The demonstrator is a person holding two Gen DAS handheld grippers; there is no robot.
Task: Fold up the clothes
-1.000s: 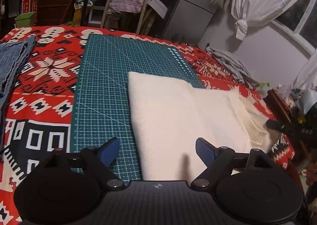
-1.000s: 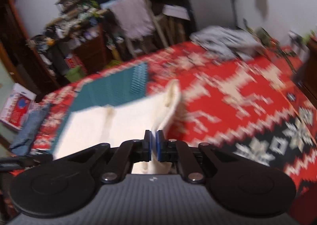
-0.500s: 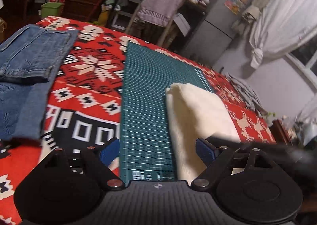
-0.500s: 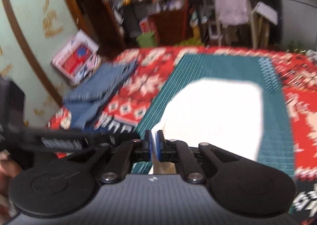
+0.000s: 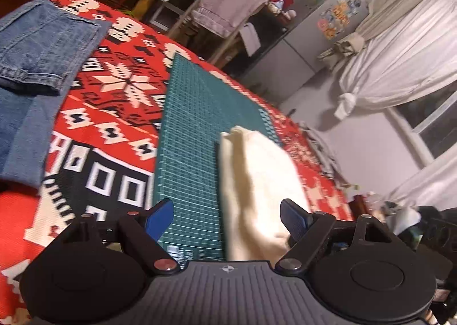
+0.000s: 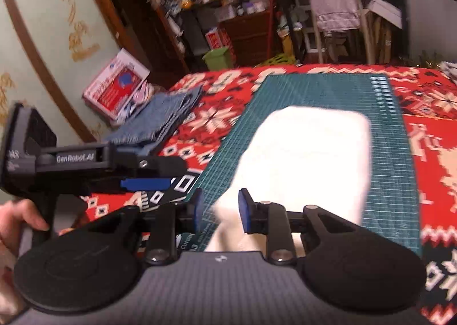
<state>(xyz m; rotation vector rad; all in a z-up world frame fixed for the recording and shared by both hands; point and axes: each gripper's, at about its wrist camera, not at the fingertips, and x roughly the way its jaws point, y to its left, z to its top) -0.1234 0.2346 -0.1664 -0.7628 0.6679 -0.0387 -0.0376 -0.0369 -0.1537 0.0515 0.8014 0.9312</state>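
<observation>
A cream garment lies folded into a narrow stack on the green cutting mat. My left gripper is open wide just in front of the garment's near end, holding nothing. In the right wrist view the same garment shows as a blurred white rectangle. My right gripper is open, with the garment's near corner loose between its blue pads. The left gripper's blue finger shows there at the left, held by a person's hand.
The mat sits on a red patterned blanket. Folded blue jeans lie at the left, also visible as jeans. Grey clothes lie at the far right edge. A chair with a towel stands behind.
The right gripper swung left across the mat with the garment's edge, doubling the cloth over, then went from shut to open. The left gripper tilted and shifted left, staying open.
</observation>
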